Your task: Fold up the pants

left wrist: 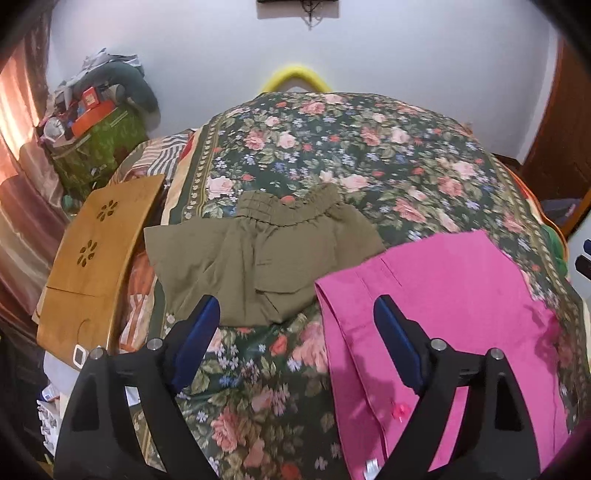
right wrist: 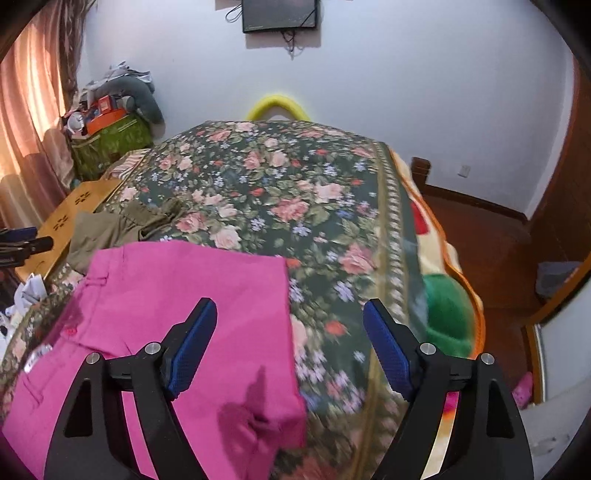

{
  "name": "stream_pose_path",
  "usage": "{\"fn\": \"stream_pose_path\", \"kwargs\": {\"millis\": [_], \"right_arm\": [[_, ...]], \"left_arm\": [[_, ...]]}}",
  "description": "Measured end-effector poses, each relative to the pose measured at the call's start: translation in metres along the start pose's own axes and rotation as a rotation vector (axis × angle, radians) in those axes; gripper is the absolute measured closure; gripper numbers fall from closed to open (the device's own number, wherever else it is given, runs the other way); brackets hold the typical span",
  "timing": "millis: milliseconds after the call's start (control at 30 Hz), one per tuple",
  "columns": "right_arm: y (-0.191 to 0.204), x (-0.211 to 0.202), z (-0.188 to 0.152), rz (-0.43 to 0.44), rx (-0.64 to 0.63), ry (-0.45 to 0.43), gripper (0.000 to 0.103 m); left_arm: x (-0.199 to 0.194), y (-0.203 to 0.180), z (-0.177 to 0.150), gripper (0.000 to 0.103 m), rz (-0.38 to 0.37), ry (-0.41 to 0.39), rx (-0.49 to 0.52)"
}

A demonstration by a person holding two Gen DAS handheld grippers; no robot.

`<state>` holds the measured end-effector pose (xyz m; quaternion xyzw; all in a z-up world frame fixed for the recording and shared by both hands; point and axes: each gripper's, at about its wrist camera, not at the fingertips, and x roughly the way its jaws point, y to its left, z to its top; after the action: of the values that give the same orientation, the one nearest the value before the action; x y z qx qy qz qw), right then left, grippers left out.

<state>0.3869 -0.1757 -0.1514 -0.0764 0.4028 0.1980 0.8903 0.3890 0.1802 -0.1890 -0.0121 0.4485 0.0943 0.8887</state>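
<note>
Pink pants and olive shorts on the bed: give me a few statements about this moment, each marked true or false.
1. Both tools are open and hold nothing. True: left tool, right tool.
2. The pink pants lie on the floral bedspread. True.
3. The olive shorts are stacked on top of the pink pants. False: they lie beside them, on the side of the wooden board.
4. The olive shorts' elastic waistband points toward the camera. False: it points toward the far wall.
5. A screen hangs on the wall. True.
</note>
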Motion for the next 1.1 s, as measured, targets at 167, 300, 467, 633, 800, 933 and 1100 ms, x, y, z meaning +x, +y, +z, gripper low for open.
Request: {"fn": "stream_pose_path", "kwargs": {"millis": [167, 300, 467, 633, 800, 933, 1100], "right_arm": [[0.002, 0.034, 0.007, 0.025, 0.021, 0.047, 0.024], [0.002, 0.069, 0.009, 0.020, 0.012, 0.104, 0.024], [0.001, 0.108, 0.016, 0.021, 0.000, 0.161, 0.024], [0.002, 0.143, 0.028, 0.065, 0.008, 0.219, 0.027], [0.003, 0.171, 0.031, 0.103, 0.012, 0.271, 0.030], [0.002, 0.185, 0.030, 0.117, 0.051, 0.278, 0.033], [0.008, 0.186, 0.028, 0.191, 0.050, 0.300, 0.072]], "left_arm": [[0.028, 0.006, 0.007, 0.017, -0.005, 0.016, -0.040], [0.054, 0.001, 0.006, 0.017, -0.016, 0.053, -0.015], [0.081, -0.005, 0.003, 0.017, -0.069, 0.097, -0.036], [0.103, -0.011, 0.003, 0.024, -0.113, 0.134, -0.042], [0.120, -0.018, -0.001, 0.026, -0.150, 0.171, -0.055], [0.128, -0.024, -0.004, 0.034, -0.215, 0.197, -0.059], [0.125, -0.030, -0.001, 0.059, -0.253, 0.191, -0.050]]}}
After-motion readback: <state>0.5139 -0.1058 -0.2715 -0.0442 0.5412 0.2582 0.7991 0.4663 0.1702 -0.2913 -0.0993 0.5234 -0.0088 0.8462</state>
